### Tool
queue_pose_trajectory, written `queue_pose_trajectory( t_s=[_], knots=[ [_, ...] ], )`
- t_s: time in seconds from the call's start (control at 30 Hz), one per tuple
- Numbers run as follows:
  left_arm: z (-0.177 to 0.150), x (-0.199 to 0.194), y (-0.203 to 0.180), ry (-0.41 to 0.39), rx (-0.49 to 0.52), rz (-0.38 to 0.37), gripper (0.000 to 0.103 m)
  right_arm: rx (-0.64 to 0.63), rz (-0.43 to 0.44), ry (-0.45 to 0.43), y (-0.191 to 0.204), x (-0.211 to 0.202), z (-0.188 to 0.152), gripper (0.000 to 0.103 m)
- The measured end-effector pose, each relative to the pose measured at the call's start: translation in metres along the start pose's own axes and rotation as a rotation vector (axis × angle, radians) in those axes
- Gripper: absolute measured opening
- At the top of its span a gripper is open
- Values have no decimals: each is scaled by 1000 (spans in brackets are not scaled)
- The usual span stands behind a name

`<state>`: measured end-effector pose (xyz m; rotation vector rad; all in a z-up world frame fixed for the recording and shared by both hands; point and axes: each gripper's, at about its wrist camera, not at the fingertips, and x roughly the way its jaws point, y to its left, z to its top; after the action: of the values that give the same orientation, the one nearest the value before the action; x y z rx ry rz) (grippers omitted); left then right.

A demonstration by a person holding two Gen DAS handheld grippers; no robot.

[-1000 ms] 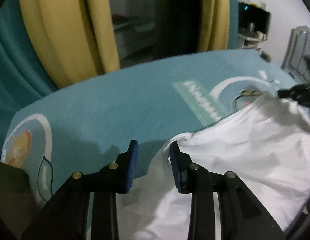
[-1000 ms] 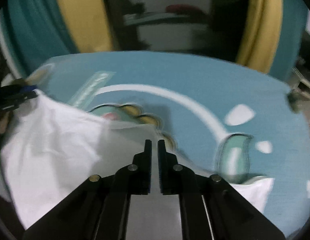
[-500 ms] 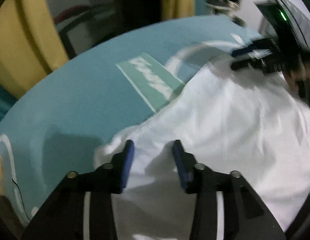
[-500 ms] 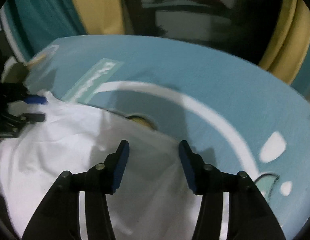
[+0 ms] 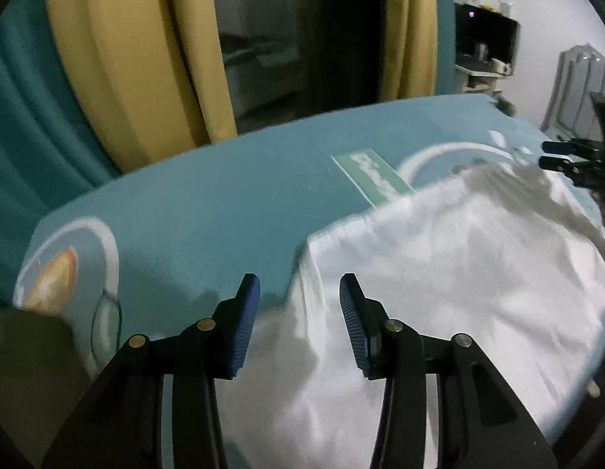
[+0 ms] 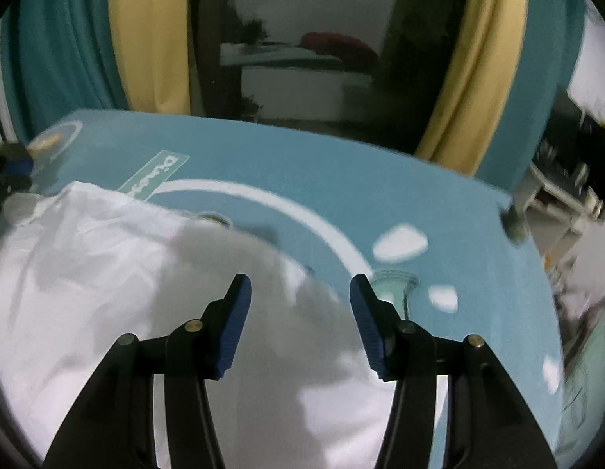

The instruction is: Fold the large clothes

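Since a second ago the right gripper (image 6: pixel 300 293) has released and, like the left gripper (image 5: pixel 299 293), gapes empty over the white garment (image 5: pixel 458 258): thin, limp, light cloth, best pinched at its near-left corner hem.

Dim, blurred, fisheye-warped edges

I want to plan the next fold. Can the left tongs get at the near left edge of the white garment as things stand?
Probably yes. The left tongs are open, and the white garment has its edge lying right between and just ahead of the fingers on the teal bed cover, with nothing visible in the way.
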<state>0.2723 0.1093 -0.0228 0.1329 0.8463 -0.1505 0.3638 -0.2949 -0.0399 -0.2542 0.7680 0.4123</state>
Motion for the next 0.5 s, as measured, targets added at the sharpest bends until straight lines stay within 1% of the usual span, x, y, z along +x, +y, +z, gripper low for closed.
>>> queue_pose_trajectory(
  t_s=[0.07, 0.1, 0.13, 0.17, 0.23, 0.27, 0.3, 0.33, 0.37, 0.4, 0.43, 0.5],
  knots=[
    [-21, -4, -5, 59, 6, -82, 45, 42, 5, 12, -6, -6, -12, 53],
    [-28, -1, -7, 91, 17, -99, 45, 67, 4, 24, -7, -4, -17, 53],
    [-33, 5, -10, 123, 33, -100, 45, 88, 7, 32, -11, -4, -22, 53],
    [-40, 12, -14, 165, 55, -77, 45, 108, 15, 40, -14, -1, -27, 53],
    [-47, 25, -14, 205, 62, -1, 45, 151, 30, 56, -21, -2, -35, 53],
    [-48, 30, -10, 202, 56, 36, 47, 173, 31, 68, -24, 1, -38, 53],
    [-46, 31, -6, 184, 44, 45, 47, 183, 33, 76, -28, 0, -43, 53],
    [-44, 32, 0, 183, 31, 74, 47, 185, 36, 80, -28, 1, -44, 53],
    [-40, 35, 8, 177, 19, 129, 47, 185, 40, 81, -29, 0, -45, 53],
    [-38, 37, 11, 171, 14, 160, 47, 187, 49, 90, -31, 3, -45, 53],
    [-36, 40, 16, 170, 6, 183, 47, 191, 57, 98, -32, 5, -46, 53],
    [-31, 45, 25, 151, -16, 190, 47, 202, 72, 117, -37, 11, -48, 53]
  ],
)
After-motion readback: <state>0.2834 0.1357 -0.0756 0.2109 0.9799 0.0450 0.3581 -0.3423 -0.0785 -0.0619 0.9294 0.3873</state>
